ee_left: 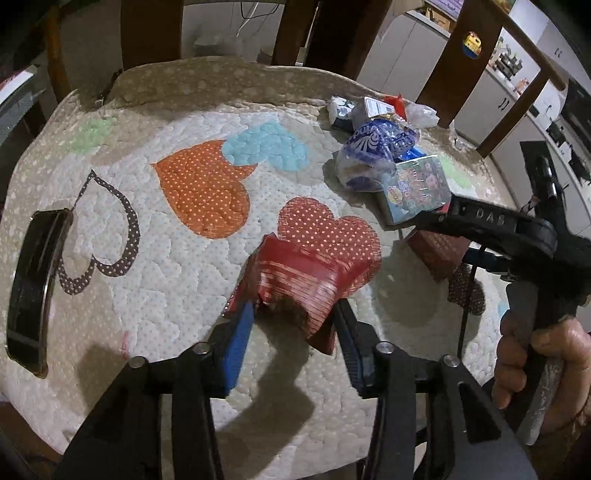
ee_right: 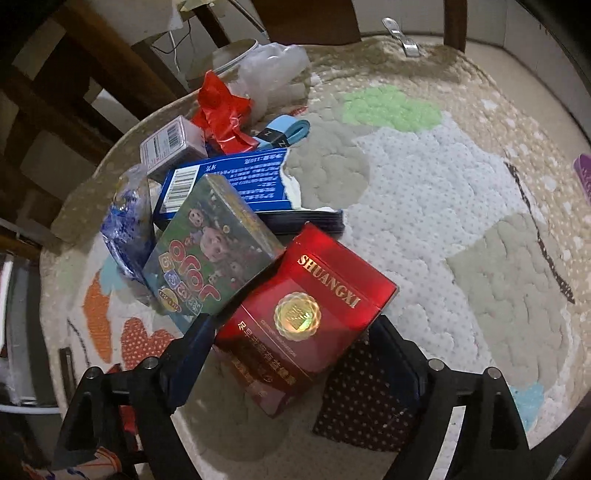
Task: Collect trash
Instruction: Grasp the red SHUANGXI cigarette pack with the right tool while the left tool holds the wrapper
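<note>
Left hand-held gripper (ee_left: 295, 317) clamps crumpled red wrapper (ee_left: 291, 280); right hand-held gripper (ee_right: 291, 332) gapes round red box (ee_right: 306, 314) — lettering legible there only.

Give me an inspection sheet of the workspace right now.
Surface: heart-patterned quilted cloth.
Job's things: crumpled red wrapper; red SHUANGXI box; cartoon box, blue box, red plastic scrap, blue-printed bag in one pile.
Clutter: black curved object.
Grippers: left gripper shut on wrapper; right gripper open around SHUANGXI box.
Cables: black cord.
Surroundings: wooden chairs, cabinets.
</note>
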Demonstrator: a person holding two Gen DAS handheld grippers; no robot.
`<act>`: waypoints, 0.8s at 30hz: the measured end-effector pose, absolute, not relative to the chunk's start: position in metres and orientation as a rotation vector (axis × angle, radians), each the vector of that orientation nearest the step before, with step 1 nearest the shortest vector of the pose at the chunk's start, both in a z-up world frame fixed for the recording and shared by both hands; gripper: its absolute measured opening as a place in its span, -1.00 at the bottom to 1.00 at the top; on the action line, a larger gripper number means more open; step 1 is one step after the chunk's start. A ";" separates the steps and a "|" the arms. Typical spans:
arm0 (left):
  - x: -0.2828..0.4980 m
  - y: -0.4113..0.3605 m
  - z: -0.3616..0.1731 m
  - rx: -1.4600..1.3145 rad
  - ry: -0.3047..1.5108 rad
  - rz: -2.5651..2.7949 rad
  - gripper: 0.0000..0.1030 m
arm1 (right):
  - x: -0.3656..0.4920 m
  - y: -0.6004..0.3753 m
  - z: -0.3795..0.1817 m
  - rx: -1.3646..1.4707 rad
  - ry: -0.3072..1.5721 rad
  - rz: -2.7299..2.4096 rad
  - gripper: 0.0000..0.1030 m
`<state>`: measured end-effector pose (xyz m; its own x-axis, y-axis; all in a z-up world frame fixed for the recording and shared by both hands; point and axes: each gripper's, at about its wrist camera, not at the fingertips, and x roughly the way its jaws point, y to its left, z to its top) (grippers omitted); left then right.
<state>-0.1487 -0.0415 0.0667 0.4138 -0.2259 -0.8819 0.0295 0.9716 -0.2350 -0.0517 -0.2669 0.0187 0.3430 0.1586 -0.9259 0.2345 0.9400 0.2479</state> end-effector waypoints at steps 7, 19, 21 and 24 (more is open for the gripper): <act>-0.143 -0.023 0.063 -0.370 1.128 -0.141 0.47 | -0.063 -0.293 0.034 0.367 1.215 0.054 -0.05; -0.114 -0.062 0.034 -0.338 1.221 -0.035 0.65 | -0.081 -0.317 0.020 0.499 1.234 0.081 0.44; -0.113 -0.067 0.033 -0.310 1.219 -0.007 0.65 | -0.076 -0.317 0.018 0.528 1.227 0.065 0.58; -0.113 -0.076 0.032 -0.262 1.210 0.031 0.65 | -0.064 -0.314 0.018 0.559 1.222 -0.007 0.69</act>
<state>-0.1132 -0.0763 0.0321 0.3566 -0.1157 -0.9271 -0.1626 0.9695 -0.1836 -0.0645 -0.3139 0.0178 0.3589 0.2880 -0.8878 0.2984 0.8659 0.4015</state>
